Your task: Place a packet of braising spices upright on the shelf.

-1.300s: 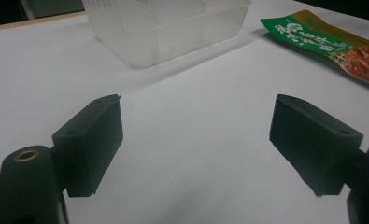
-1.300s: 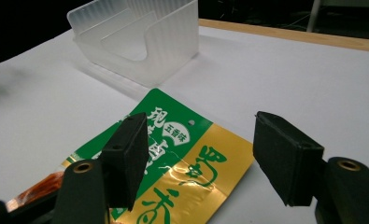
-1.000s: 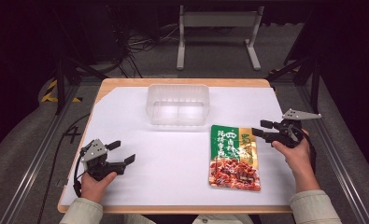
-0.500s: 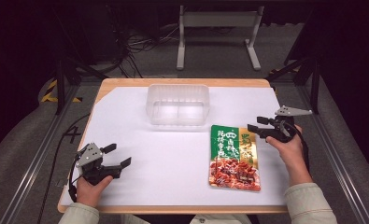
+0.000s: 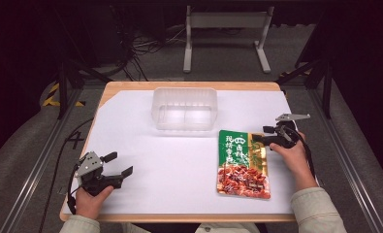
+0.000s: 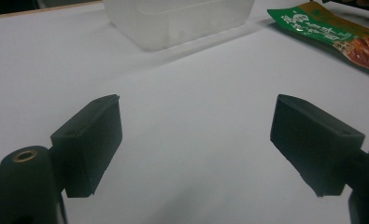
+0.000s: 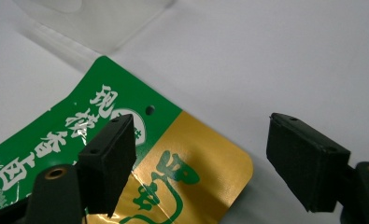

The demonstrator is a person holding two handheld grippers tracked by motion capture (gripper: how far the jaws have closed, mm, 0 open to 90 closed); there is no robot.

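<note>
A green, gold and red snack packet lies flat on the white sheet, right of centre. My right gripper hovers open at the packet's top right corner. In the right gripper view the gripper has its jaws wide apart, one over the packet's gold corner and the other over bare sheet. My left gripper is open low over the sheet near the front left, holding nothing. From the left gripper view, the gripper faces a clear plastic container and the packet farther off.
The clear plastic container stands at the back middle of the white sheet, which covers a wooden table. Metal rails run along both sides of the table, with a stand and cables on the floor behind.
My right gripper has moved left, in over the packet's top right corner. My left gripper has drifted a little toward the near left edge. Both stay open.
</note>
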